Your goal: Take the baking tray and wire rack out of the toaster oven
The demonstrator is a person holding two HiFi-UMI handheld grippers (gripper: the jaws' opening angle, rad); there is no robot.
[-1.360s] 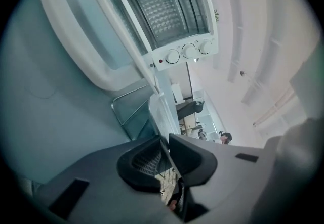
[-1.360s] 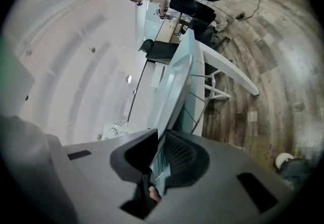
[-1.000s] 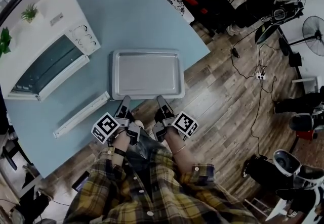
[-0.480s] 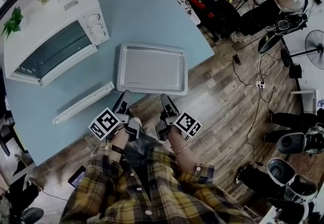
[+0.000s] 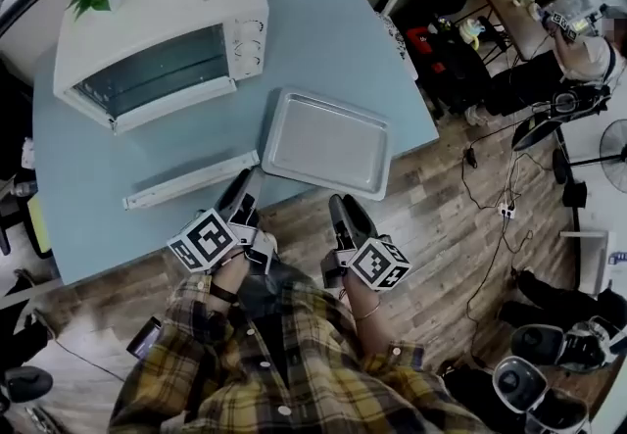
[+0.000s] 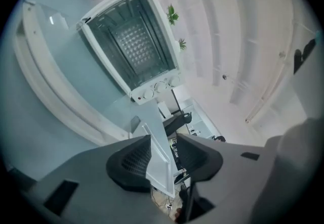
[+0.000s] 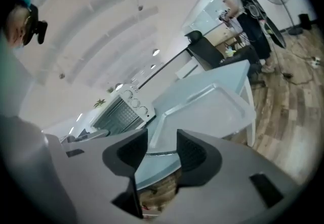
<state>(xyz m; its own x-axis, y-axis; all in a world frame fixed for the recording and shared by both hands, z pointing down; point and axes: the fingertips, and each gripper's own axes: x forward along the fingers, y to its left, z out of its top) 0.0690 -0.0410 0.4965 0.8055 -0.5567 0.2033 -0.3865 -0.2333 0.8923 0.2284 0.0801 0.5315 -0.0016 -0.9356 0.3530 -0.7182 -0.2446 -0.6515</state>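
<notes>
Your left gripper [image 5: 245,189] is at the tabletop's [image 5: 323,21] near edge. Its ribbed black jaws have just been opening and stand a little apart. The near-left corner of the baking tray [image 5: 328,143] shows in the gap, but one pad stands clear of it, so nothing is clamped. Your right gripper [image 5: 345,207] has also just been opening. Its jaws stand wider apart and hold nothing, and only the tabletop's edge and the wood-plank floor [image 5: 460,226] show through the gap.

The tray lies flat by the near-right edge of the matte, pale blue tabletop. It is a dull silver metal rectangle with rounded corners and a raised rim. The white, boxy toaster oven [image 5: 162,25] stands at the far-left corner with its door down, and the door's white bar [image 5: 191,180] lies toward the near edge. The wire rack [image 6: 134,46] is inside the oven, and its thin grid shows in the left gripper view.

Round knobs sit in a column on the oven's front, and the print beside them is too small to read. Each gripper carries a cube with black-and-white square markers [image 5: 203,241].
</notes>
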